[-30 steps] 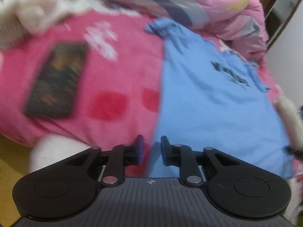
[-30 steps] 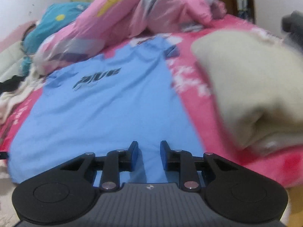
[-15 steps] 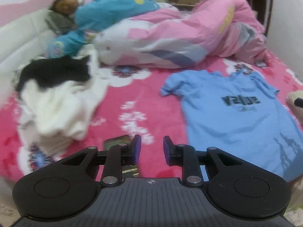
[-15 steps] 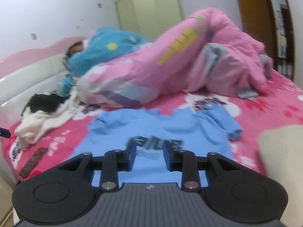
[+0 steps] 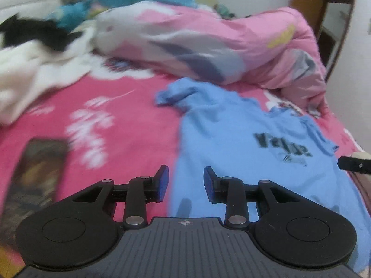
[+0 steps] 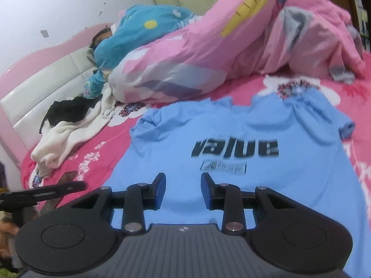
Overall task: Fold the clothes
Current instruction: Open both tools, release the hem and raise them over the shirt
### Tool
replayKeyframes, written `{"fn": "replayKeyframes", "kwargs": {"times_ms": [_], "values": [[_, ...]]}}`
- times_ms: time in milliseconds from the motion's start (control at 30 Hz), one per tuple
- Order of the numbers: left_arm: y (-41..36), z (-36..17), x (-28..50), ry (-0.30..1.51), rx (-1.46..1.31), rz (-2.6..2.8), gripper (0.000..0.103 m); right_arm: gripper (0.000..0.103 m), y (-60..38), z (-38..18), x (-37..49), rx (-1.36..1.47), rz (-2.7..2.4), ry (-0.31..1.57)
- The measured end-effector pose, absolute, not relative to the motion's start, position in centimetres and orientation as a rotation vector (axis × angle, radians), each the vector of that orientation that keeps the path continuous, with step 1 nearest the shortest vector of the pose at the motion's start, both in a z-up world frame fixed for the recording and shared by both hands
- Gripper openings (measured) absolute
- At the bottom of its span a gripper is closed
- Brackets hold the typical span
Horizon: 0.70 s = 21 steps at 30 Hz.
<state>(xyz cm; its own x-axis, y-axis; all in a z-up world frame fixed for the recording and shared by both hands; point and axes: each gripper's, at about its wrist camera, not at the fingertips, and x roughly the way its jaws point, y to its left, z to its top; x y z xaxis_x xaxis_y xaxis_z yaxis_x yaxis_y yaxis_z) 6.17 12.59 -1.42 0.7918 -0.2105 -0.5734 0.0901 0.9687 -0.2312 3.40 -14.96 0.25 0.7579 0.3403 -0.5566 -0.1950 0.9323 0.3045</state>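
Blue cotton fills the right half of my left wrist view: the T-shirt [image 5: 243,139] lies face up on the pink bedsheet [image 5: 120,125], print readable, one sleeve bunched toward the heaped quilt [image 5: 208,46]. My left gripper [image 5: 186,183] hangs above the shirt's left edge, jaws opening, nothing between the pads. A second ago this camera was low over the hem and the pads stood closer together; half a second ago it looked from further left, over the dark phone [image 5: 34,185]. It has since swung back toward the shirt. The tip of my other tool shows at the right border.

In the right wrist view, the shirt is spread flat, collar away from me, both sleeves out and slightly crumpled. My right gripper [image 6: 183,190] is parted with an empty gap above the lower chest, wider than a second ago. White and black clothes [image 6: 69,125] lie in a pile near the headboard. The camera has drawn back from the hem to take in the whole garment.

Finding: both tools have let go, the shirt is laid out, no fold made yet. I judge the sleeves come next.
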Motion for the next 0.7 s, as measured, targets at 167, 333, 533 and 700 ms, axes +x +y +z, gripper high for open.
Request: {"fn": "replayKeyframes", "kwargs": {"times_ms": [167,333,533,700], "values": [[10.2,-2.2,10.1,0.602,-0.195,-0.189,0.033,0.035,-14.7,2.1,6.0,0.192,0.273,0.595],[9.3,-3.3,12.3,0.583,-0.188,-0.226,0.033,0.035,-12.5,4.0,11.3,0.144,0.331,0.553],[10.0,-6.3,13.4,0.65,-0.244,-0.269,0.033,0.041,-6.0,4.2,18.3,0.018,0.514,0.571],[11.8,-6.9,13.8,0.664,-0.356,-0.308,0.033,0.043,1.0,1.4,24.2,-0.161,0.648,0.657]]}}
